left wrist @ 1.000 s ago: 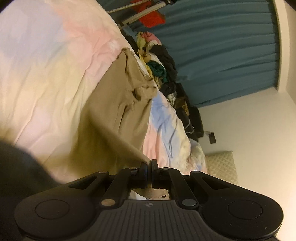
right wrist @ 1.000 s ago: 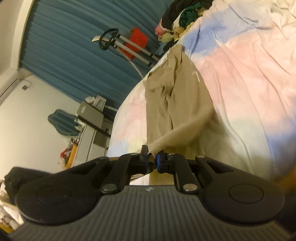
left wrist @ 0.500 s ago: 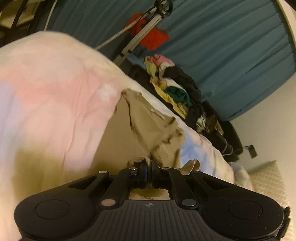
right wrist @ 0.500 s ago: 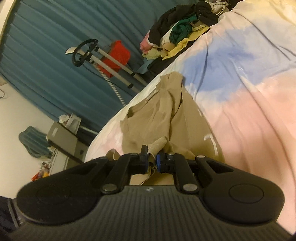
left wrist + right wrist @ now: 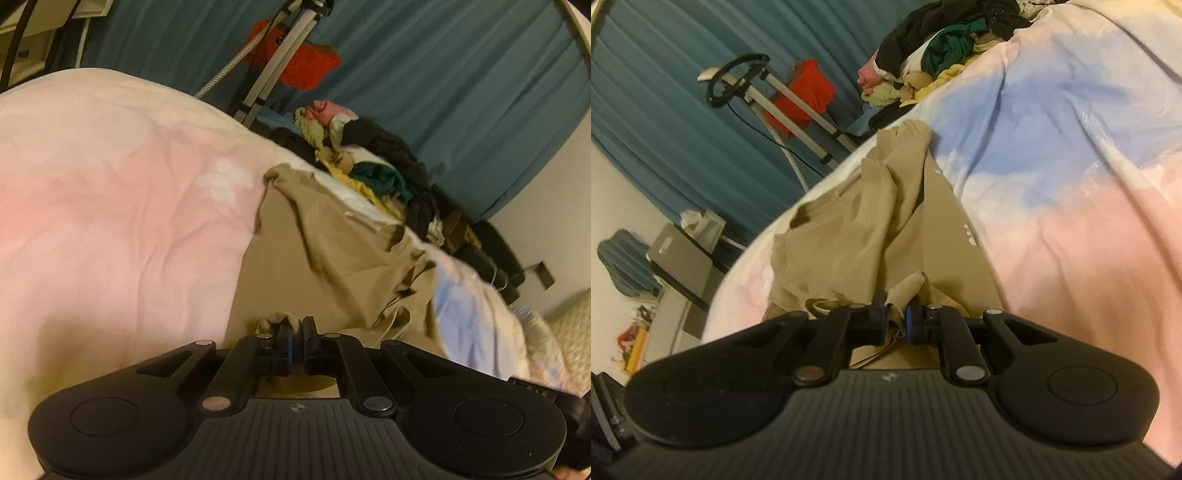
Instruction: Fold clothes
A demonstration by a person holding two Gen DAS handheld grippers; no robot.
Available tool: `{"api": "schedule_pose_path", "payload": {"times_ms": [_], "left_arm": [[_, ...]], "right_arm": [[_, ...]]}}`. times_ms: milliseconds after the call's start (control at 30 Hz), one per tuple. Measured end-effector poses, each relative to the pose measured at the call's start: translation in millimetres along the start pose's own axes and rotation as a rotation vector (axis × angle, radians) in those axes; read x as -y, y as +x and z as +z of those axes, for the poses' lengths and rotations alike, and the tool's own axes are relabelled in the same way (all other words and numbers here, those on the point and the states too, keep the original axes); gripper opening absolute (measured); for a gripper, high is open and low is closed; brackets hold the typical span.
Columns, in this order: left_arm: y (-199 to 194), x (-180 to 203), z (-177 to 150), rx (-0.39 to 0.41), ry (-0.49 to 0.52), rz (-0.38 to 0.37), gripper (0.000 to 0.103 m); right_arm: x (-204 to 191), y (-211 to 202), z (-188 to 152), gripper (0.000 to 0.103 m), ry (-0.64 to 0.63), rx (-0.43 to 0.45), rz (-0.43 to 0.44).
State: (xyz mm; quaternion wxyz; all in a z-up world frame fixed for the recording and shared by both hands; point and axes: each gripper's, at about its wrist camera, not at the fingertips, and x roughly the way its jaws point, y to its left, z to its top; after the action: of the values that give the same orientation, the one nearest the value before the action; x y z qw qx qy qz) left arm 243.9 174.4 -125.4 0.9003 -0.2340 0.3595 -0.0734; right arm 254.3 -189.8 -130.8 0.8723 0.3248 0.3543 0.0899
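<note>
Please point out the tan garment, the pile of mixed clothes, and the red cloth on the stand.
Tan cotton garment (image 5: 332, 258): left wrist view, its wrinkled middle.
Pile of mixed dark and coloured clothes (image 5: 945, 48): right wrist view, green piece.
Red cloth on the metal stand (image 5: 809, 92): right wrist view, its centre.

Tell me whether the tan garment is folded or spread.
Partly folded. The tan garment lies rumpled on the bedspread, its near edge lifted and pinched in the left claw and right claw.
</note>
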Motion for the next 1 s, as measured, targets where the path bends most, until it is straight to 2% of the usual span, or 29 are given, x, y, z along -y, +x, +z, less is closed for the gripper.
{"api": "schedule_pose_path", "payload": {"times_ms": [33,67,100,133,167,200,233,300,400,600,700,733,867,1000], "left_arm": [[2.4,1.9,-0.8,-0.004,0.028,0.011,0.010],[2.2,4.3,-1.1,-0.007,0.047,0.012,0.015],[1.1,6.7,-1.4,-0.010,0.062,0.008,0.030],[-2.5,10.3,-2.0,-0.002,0.083,0.011,0.050],[-7.4,14.4,-2.8,0.011,0.108,0.016,0.061],[-12.2,18.5,-3.5,0.025,0.132,0.022,0.078],[-18.5,23.5,-5.5,0.048,0.168,0.032,0.083],[-30.5,32.5,-11.3,0.085,0.237,0.047,0.084],[-45.4,41.2,-20.1,0.100,0.285,0.057,0.086],[-61.3,48.9,-40.3,0.086,0.336,0.073,0.087],[-61.4,49.4,-49.3,0.069,0.357,0.090,0.087],[-60.2,48.5,-51.7,0.063,0.361,0.096,0.087],[-47.9,42.6,-57.6,0.038,0.388,0.146,0.087],[-27.8,38.0,-59.8,0.011,0.405,0.204,0.087]], "right_arm": [[-0.6,2.5,-1.2,0.015,-0.009,-0.008,-0.008],[-1.4,3.4,-2.1,0.021,-0.018,-0.013,-0.013],[-2.5,3.9,-3.1,0.033,-0.027,-0.016,-0.017],[-5.0,1.7,-4.5,0.044,-0.036,-0.012,-0.008],[-8.8,-2.5,-6.0,0.068,-0.047,0.002,0.001],[-12.9,-6.9,-7.5,0.083,-0.060,0.017,0.008],[-18.5,-12.0,-9.2,0.085,-0.083,0.035,0.009],[-32.5,-23.0,-13.2,0.084,-0.156,0.059,-0.010],[-44.4,-38.8,-21.3,0.083,-0.222,0.095,-0.030],[-47.3,-64.6,-38.2,0.083,-0.273,0.134,-0.050],[-44.3,-58.0,-44.9,0.081,-0.290,0.108,-0.055],[-42.7,-53.8,-46.8,0.077,-0.293,0.094,-0.057],[-36.0,-36.9,-54.6,0.047,-0.306,0.040,-0.062],[-29.3,-20.1,-62.3,0.035,-0.320,-0.014,-0.068]]}}
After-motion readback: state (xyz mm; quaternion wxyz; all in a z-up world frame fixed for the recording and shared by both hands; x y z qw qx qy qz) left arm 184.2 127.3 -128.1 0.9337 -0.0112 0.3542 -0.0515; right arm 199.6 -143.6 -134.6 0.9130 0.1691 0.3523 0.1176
